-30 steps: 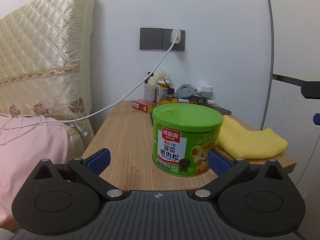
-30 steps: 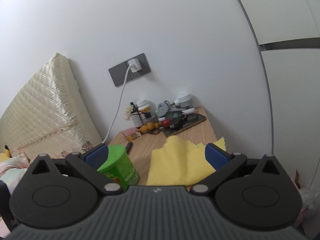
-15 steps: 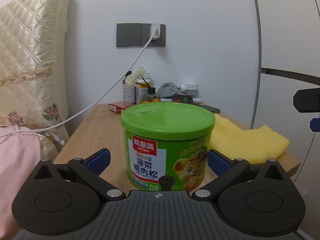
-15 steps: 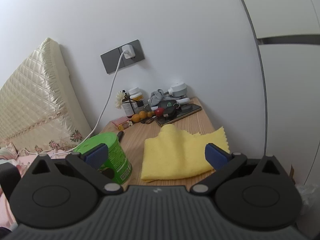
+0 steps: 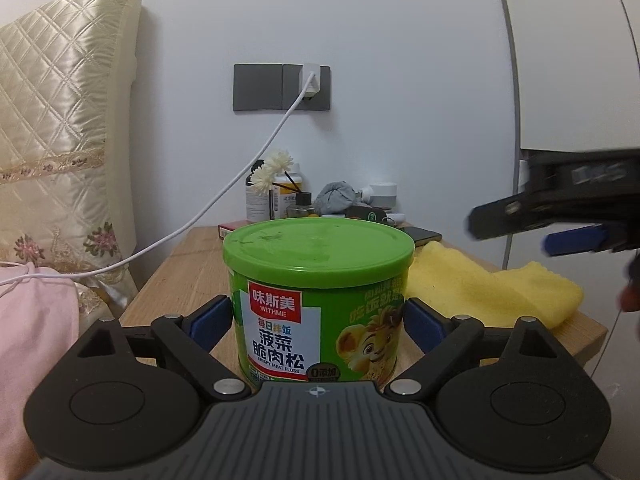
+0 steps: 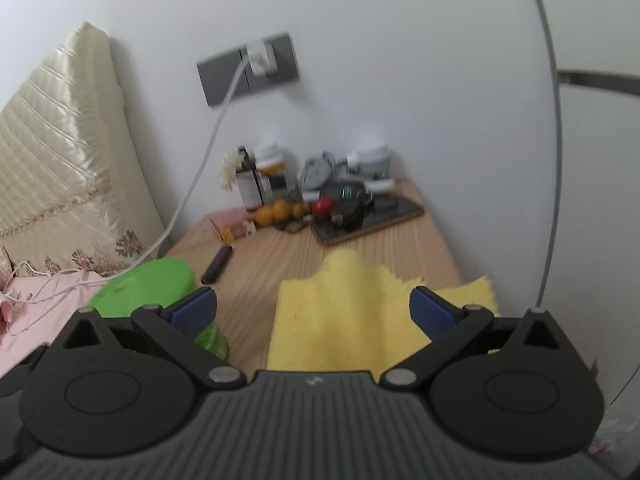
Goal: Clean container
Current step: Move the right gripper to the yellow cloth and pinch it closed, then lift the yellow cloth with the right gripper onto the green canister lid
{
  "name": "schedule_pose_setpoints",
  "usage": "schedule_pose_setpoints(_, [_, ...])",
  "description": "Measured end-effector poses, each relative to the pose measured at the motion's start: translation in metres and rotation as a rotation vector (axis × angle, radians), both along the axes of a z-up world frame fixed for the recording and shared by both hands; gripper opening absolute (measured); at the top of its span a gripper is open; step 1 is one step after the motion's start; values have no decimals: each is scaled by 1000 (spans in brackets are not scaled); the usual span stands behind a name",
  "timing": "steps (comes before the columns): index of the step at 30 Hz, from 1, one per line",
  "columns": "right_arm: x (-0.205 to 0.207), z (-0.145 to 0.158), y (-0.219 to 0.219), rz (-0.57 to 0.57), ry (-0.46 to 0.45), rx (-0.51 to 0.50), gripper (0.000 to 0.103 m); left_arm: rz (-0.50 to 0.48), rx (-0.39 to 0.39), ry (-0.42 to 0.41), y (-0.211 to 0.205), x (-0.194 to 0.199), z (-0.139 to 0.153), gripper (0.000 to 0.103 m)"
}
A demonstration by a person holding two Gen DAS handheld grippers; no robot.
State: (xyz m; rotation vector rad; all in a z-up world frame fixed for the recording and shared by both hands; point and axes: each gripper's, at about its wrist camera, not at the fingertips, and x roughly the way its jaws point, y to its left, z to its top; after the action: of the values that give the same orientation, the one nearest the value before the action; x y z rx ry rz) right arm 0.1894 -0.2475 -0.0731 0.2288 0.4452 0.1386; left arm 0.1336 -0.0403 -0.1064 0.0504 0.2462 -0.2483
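The left tool (image 5: 318,322) has just been closing and now hugs the green tin (image 5: 318,300) low on its sides. The tin looks light, hard and smooth, so it may slip. The right tool (image 6: 312,310) is open above the soft yellow cloth (image 6: 344,320) on the bench (image 6: 280,256).

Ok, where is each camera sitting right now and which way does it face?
Left wrist: on the left gripper, looking level across the wooden table at the green can between its just-closing fingers; the right gripper shows at right.
Right wrist: on the right gripper, tilted down over the yellow cloth; its open fingers show.
Shared: can, cloth, wall socket.
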Motion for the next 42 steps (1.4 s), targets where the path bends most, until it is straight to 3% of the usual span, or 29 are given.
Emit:
schedule_pose_setpoints(2, [13, -9, 4, -15, 27, -43, 101, -10, -4, 1, 3, -3, 0, 94])
schedule_pose_setpoints(5, [27, -21, 10, -13, 58, -94, 90, -22, -9, -1, 6, -6, 0, 94])
schedule_pose_setpoints(7, [36, -30, 13, -2, 95, -121, 65, -28, -9, -6, 7, -7, -1, 94])
schedule_pose_setpoints(8, [36, -33, 14, -7, 87, -129, 63, -30, -10, -6, 7, -8, -1, 94])
schedule_pose_setpoints(10, [37, -33, 14, -20, 77, -144, 31, -34, -12, -6, 7, -7, -1, 94])
schedule_pose_setpoints(12, [37, -30, 10, -29, 78, -117, 19, -35, -12, -7, 7, -8, -1, 94])
schedule_pose_setpoints(18, [21, 15, 11, 11, -5, -22, 17, -38, -13, -14, 3, -9, -2, 94])
schedule_pose_setpoints(24, [-3, 64, 54, 204, -93, -2, 17, -46, -11, -22, -1, -10, -4, 94])
schedule_pose_setpoints(29, [-4, 46, 96, 342, -27, -91, 17, -48, -15, -27, 0, -11, -5, 94])
schedule_pose_setpoints(33, [-15, 41, 106, 370, -34, -108, 17, -41, -15, -31, -1, -12, -5, 95])
schedule_pose_setpoints(42, [-13, 39, 89, 296, -46, -143, 17, -42, -19, -16, 0, -13, -2, 94])
